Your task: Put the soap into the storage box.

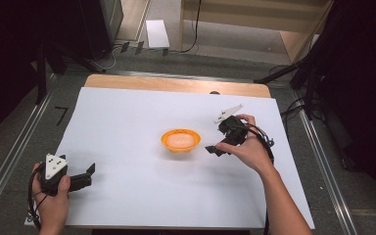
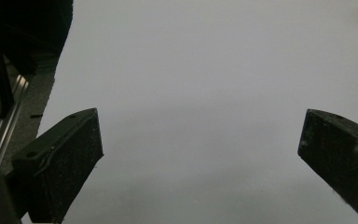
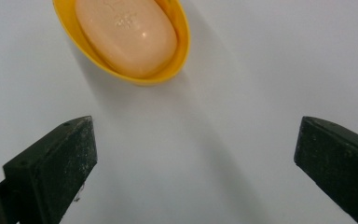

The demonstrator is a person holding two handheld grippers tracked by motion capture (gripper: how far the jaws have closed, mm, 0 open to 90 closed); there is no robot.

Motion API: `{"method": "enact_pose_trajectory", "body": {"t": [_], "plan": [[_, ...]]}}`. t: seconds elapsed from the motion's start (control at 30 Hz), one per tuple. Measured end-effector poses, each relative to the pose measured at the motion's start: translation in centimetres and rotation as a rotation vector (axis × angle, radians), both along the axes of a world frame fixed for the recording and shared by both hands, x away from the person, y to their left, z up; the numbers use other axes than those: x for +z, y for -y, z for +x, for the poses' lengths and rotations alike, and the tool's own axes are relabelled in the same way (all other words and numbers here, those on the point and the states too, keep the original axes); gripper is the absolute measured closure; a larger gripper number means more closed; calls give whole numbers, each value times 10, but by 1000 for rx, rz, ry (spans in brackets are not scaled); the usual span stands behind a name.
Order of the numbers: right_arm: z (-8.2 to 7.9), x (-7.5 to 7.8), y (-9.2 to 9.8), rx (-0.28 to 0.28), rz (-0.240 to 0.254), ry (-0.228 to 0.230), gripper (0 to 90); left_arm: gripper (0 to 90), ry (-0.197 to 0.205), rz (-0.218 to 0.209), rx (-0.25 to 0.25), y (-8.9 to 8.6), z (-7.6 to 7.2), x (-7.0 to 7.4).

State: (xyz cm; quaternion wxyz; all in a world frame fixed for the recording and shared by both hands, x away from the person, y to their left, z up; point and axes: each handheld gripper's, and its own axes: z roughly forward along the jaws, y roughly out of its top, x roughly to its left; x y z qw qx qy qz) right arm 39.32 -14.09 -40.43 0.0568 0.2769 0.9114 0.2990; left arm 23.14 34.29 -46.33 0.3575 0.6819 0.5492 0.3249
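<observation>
A yellow-orange soap dish (image 1: 163, 140) sits near the middle of the white tabletop (image 1: 127, 112), with a pale peach bar of soap (image 1: 180, 140) lying in it. My right gripper (image 1: 214, 137) hovers just right of the dish, jaws pointing toward it, open and empty. In the right gripper view the dish (image 3: 182, 51) and soap (image 3: 128, 35) lie ahead at the upper left, beyond the spread jaws of that gripper (image 3: 196, 154). My left gripper (image 1: 90, 175) rests near the table's front left corner, open, with bare white surface between its jaws (image 2: 200, 144).
A wooden strip (image 1: 176, 84) borders the table's far edge. Metal rails (image 1: 10, 156) run along both sides on the floor. Dark stands and cables (image 1: 293, 73) crowd the far right, and a white box (image 1: 156, 33) lies on the floor behind.
</observation>
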Motion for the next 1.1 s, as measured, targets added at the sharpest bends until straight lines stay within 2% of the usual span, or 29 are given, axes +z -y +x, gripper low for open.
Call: {"method": "enact_pose_trajectory", "body": {"t": [0.13,0.37,0.47,0.73,0.9,1.0,1.1], "plan": [[-5,-4,7,-20,-12,2,0,1,2,-3,1,0,0,0],[-15,-12,25,-57,19,-7,0,1,4,-4,7,0,0,0],[-20,-16,33,-77,20,6,0,1,3,-4,6,0,0,0],[-35,-28,53,-153,45,5,0,1,4,-1,4,0,0,0],[-45,-36,68,-199,84,11,0,1,1,2,3,0,0,0],[-49,-41,74,-223,80,19,0,1,2,3,4,0,0,0],[-55,-45,82,-241,106,9,0,1,3,2,4,0,0,0]]}}
